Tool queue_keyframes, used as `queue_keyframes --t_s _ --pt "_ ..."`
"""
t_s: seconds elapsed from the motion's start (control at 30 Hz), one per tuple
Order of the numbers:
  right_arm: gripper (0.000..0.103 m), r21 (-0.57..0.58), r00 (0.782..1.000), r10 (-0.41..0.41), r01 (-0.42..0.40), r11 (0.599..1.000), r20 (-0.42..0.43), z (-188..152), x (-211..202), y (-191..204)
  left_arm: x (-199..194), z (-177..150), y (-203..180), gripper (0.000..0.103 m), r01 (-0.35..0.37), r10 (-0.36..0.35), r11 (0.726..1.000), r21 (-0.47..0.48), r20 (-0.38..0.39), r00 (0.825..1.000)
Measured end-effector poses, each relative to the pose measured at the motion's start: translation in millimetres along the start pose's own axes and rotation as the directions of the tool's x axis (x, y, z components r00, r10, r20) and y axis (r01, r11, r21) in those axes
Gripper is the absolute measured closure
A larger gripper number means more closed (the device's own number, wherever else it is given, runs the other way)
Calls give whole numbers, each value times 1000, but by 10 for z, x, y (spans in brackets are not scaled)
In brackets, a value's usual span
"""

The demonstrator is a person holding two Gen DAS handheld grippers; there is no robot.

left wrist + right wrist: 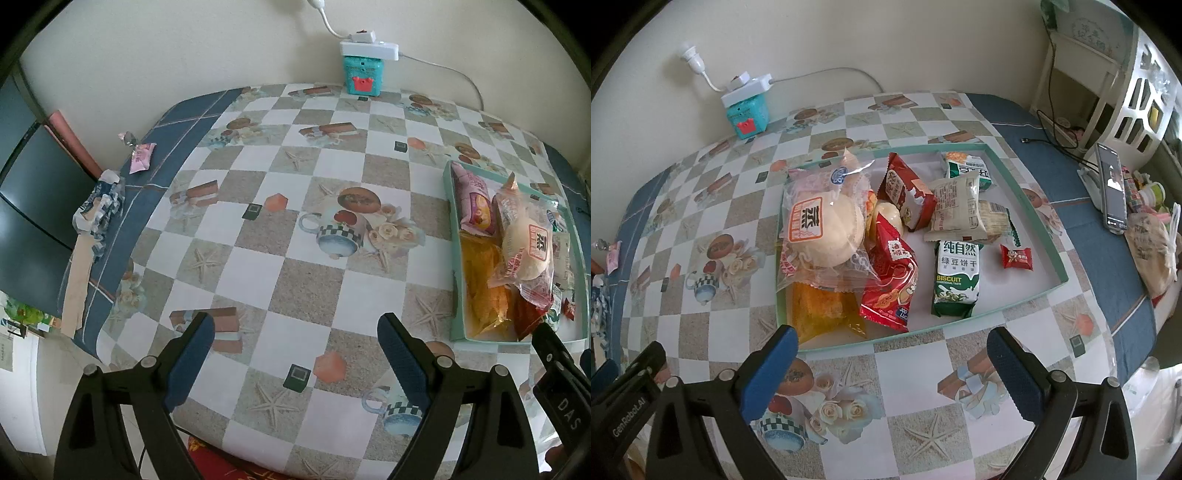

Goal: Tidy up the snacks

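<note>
Checkered tablecloth point(886, 373) carries your tray point(1058, 262) of snacks: bun point(831, 232), biscuit pack point(955, 280), candy point(1016, 257). Your left gripper point(295, 354) and right gripper point(892, 363) both gape, empty.

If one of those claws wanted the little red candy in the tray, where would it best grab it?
Probably across its plump middle, coming down from above. The red candy lies flat and alone on the bare floor of the tray, with open space all round, and its twisted ends look too thin to hold. The right gripper is open and nearest.
</note>
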State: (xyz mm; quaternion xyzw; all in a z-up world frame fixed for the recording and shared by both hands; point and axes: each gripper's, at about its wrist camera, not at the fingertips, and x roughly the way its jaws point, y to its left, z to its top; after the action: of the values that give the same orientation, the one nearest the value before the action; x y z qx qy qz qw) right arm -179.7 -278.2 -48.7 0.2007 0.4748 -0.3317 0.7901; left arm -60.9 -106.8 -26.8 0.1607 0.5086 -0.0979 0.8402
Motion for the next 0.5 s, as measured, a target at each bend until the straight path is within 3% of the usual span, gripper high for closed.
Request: queue_keyframes --t_s 0.5 --pt "0 -9 1000 0 0 1000 1 1 7 20 14 -1 3 13 5 -5 1000 4 -3 1000"
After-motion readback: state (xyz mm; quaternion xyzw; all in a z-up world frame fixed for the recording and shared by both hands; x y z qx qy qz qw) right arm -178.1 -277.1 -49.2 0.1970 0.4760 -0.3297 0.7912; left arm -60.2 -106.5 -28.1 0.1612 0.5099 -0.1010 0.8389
